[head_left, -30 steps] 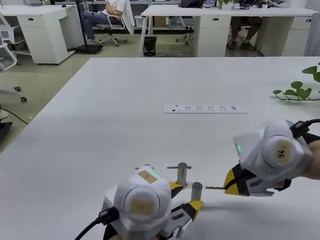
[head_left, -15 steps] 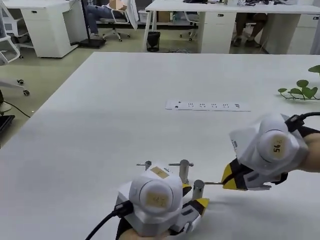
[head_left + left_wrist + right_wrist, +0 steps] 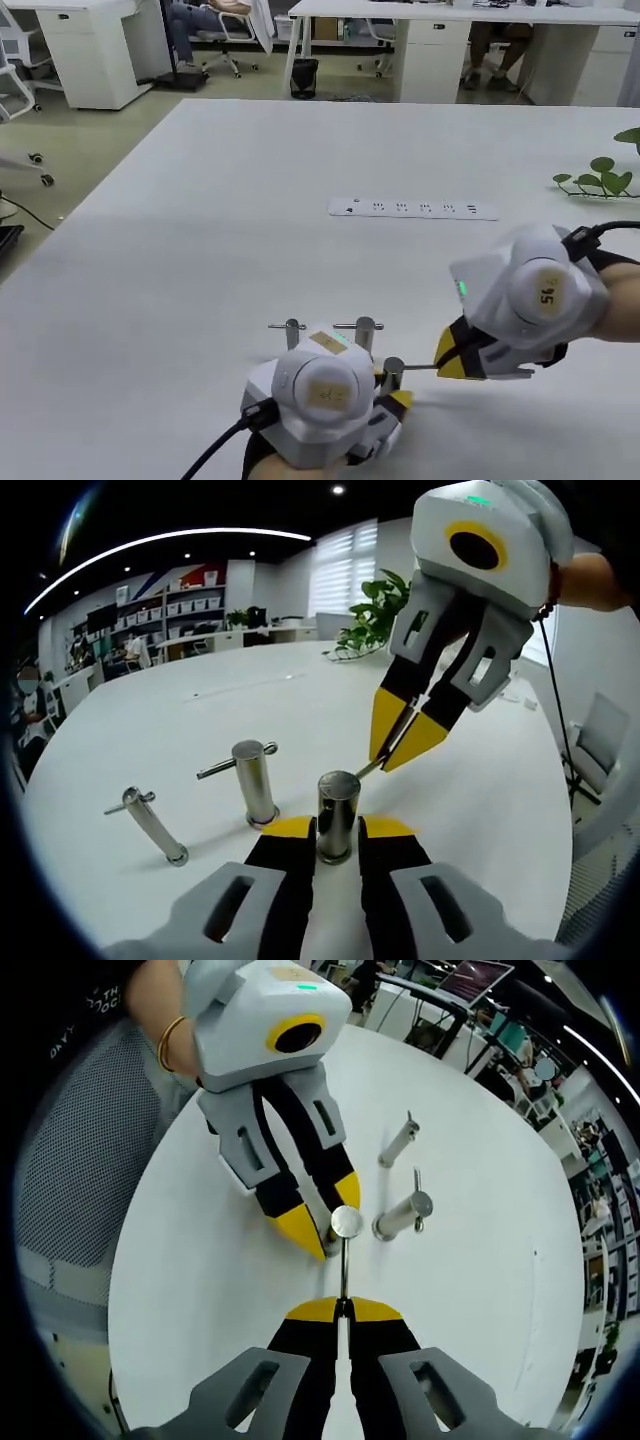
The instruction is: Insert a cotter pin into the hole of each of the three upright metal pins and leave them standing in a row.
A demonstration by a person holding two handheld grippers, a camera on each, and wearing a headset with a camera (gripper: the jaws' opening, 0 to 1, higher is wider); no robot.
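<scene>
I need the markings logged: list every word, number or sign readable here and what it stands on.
"56": round sticker on the right gripper's back, seen sideways.
Blurred, unreadable: top sticker and back sticker on the left gripper.
Too small to read: marks on the power strip.

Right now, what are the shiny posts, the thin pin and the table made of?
The posts look like bare metal, probably steel: silver-grey with bright glints. The thin pin looks like grey metal wire too. The table looks like smooth matte white board, maybe laminate: soft shadows, no sharp reflections.
</scene>
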